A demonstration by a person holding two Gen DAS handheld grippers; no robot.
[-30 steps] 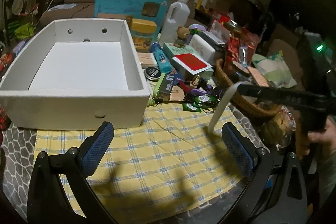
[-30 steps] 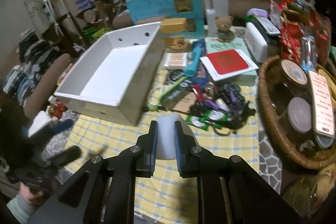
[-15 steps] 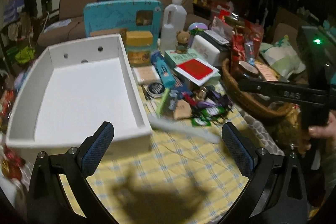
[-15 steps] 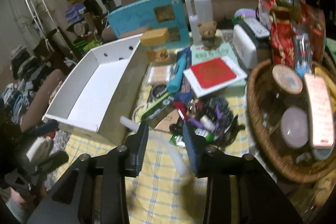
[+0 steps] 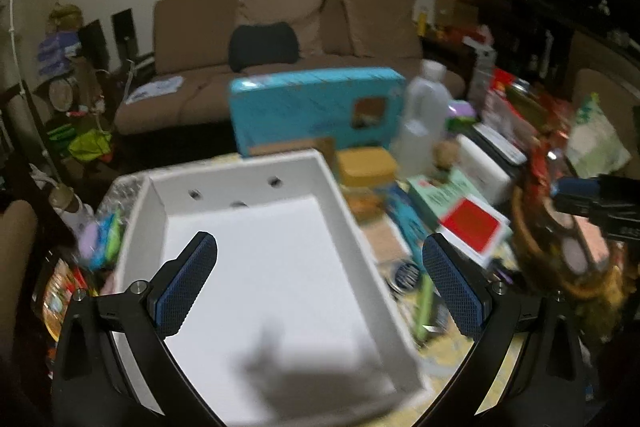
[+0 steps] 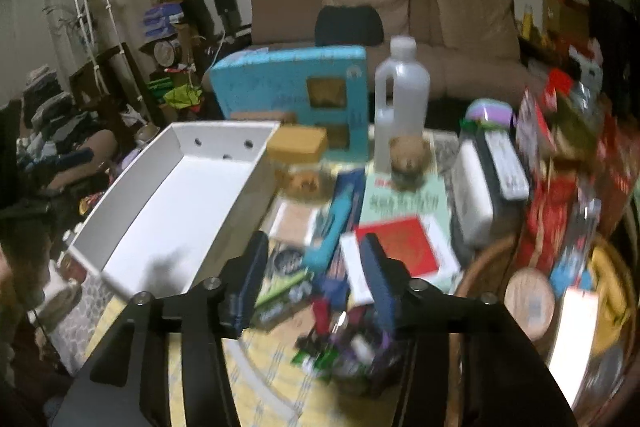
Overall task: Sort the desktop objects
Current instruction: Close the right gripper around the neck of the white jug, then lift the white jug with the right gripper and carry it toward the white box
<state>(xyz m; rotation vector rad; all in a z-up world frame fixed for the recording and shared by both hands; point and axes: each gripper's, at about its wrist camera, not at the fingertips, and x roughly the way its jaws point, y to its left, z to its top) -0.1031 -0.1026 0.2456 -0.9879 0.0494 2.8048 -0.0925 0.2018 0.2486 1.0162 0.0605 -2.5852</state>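
- Right wrist view showed your right gripper (image 6: 312, 283) with its jaws partly apart, having just been opening, and nothing between the pads.
- Left wrist view showed your left gripper (image 5: 320, 287) with its jaws wide apart and empty, hanging over the white box (image 5: 256, 183).
- Just beyond your right jaws lay the pile still to be sorted: a teal tube (image 6: 334, 227), a round dark tin (image 6: 289, 261), a red-and-white card (image 6: 404, 247) and small packets (image 6: 316, 355) on the yellow checked cloth (image 6: 276, 383) of the tabletop.
- The white box stood empty at the left of that pile, open side up.
- You would likely have found the tube light, stiff and a little slick; a hold across its middle looked best.
- The card seemed thin and flat, so an edge hold would have suited it.
- Blur hid the finer items.
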